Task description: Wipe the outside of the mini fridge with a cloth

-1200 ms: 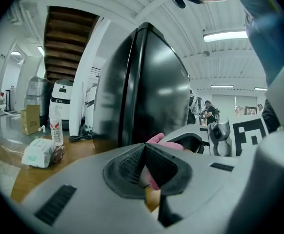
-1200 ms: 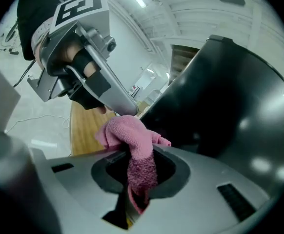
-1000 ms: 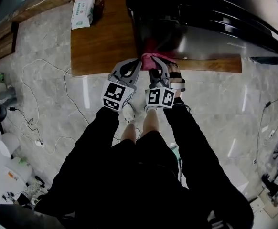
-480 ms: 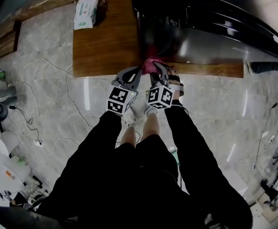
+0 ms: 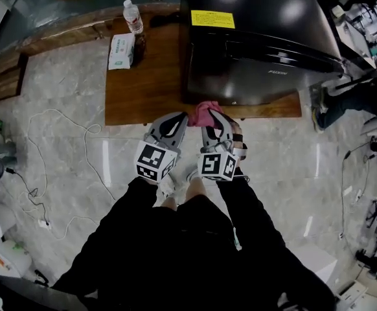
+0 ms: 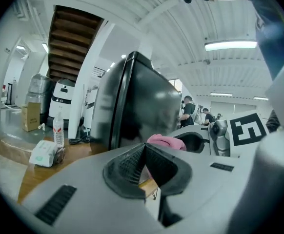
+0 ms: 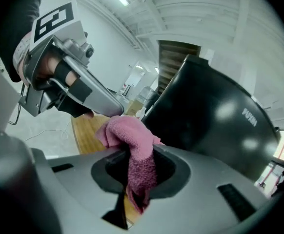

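Cloth (image 7: 132,140) in right gripper (image 7: 134,177), beside closed mini fridge (image 7: 215,121).

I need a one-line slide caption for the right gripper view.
Right tongs shut on a pink cloth near the black mini fridge.

The left gripper (image 6: 144,150), fingers (image 6: 127,165) together and empty, faces the mini fridge (image 6: 142,101) and pink cloth (image 6: 165,141).

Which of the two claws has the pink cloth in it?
The right claw: the pink cloth is pinched between its jaws. The left claw beside it is closed with nothing in it.
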